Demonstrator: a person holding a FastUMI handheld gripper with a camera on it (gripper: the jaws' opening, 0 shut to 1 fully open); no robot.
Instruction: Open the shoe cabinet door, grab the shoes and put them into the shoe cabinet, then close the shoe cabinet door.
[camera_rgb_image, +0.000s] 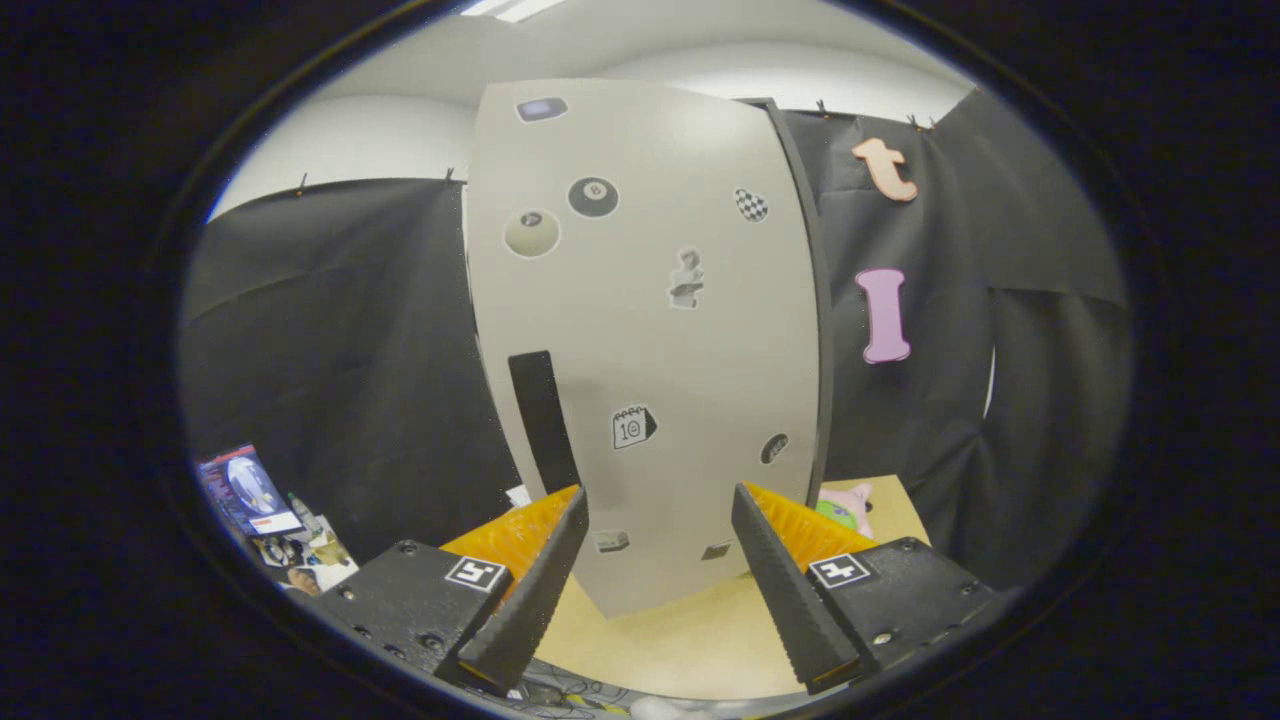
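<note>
My hand-held gripper (660, 585) is spread wide with nothing between its fingers. Just ahead of them the shoe cabinet (650, 330) stands upright on the tan worktop (660, 640), its pale sticker-dotted door (700, 360) closed. The door's black vertical handle (543, 420) sits just beyond my left finger (530, 590). Past my right finger (785, 585), a pink and green soft toy (845, 503) lies at the worktop's far edge, beside the cabinet.

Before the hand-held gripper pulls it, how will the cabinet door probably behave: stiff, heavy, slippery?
The cabinet door looks like a flat rigid panel, so it should swing, not flex. Its smooth pale face seems slippery; the dark vertical handle offers better purchase. The hand-held gripper is open, touching nothing.
</note>
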